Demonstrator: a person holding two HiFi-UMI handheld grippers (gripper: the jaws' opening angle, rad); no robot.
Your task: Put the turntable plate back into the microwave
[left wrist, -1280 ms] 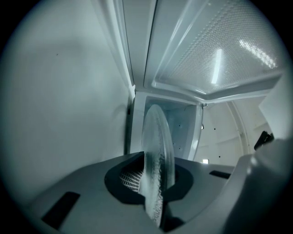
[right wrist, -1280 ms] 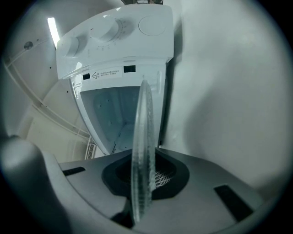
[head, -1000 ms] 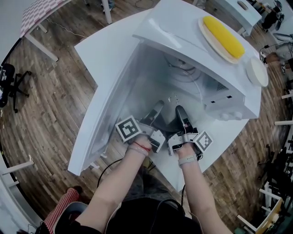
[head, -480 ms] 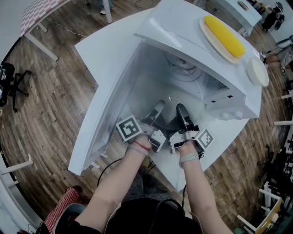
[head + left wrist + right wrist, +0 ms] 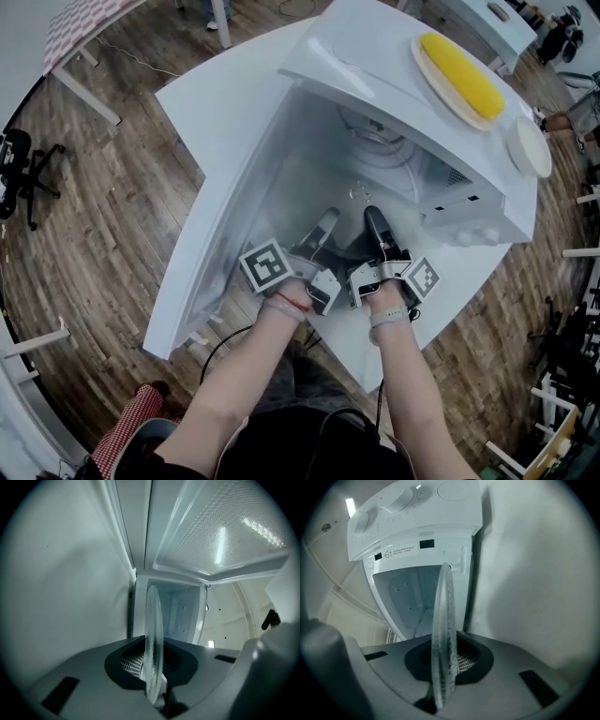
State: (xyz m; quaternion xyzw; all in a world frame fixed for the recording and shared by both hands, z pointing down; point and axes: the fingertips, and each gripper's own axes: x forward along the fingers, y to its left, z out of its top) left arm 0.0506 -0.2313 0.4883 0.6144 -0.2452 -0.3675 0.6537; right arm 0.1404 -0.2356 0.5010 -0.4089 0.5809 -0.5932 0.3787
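Note:
The clear glass turntable plate (image 5: 377, 157) lies flat in the mouth of the white microwave (image 5: 375, 52), whose door (image 5: 220, 220) hangs open to the left. My left gripper (image 5: 327, 219) and right gripper (image 5: 376, 217) sit side by side at the plate's near rim, each shut on it. In the left gripper view the plate (image 5: 153, 639) runs edge-on between the jaws of the left gripper (image 5: 154, 674), facing the cavity (image 5: 180, 613). The right gripper view shows the plate (image 5: 443, 639) edge-on in the right gripper (image 5: 442, 677), below the control panel (image 5: 410, 508).
On the microwave's top stand a plate with a yellow corn cob (image 5: 459, 73) and a small white dish (image 5: 528, 147). The microwave sits on a white table (image 5: 220, 89) over a wooden floor. The cavity walls lie close on both sides of the plate.
Both grippers have edged a little forward and right with the plate, toward the cavity. Their hold on the rim is the same.

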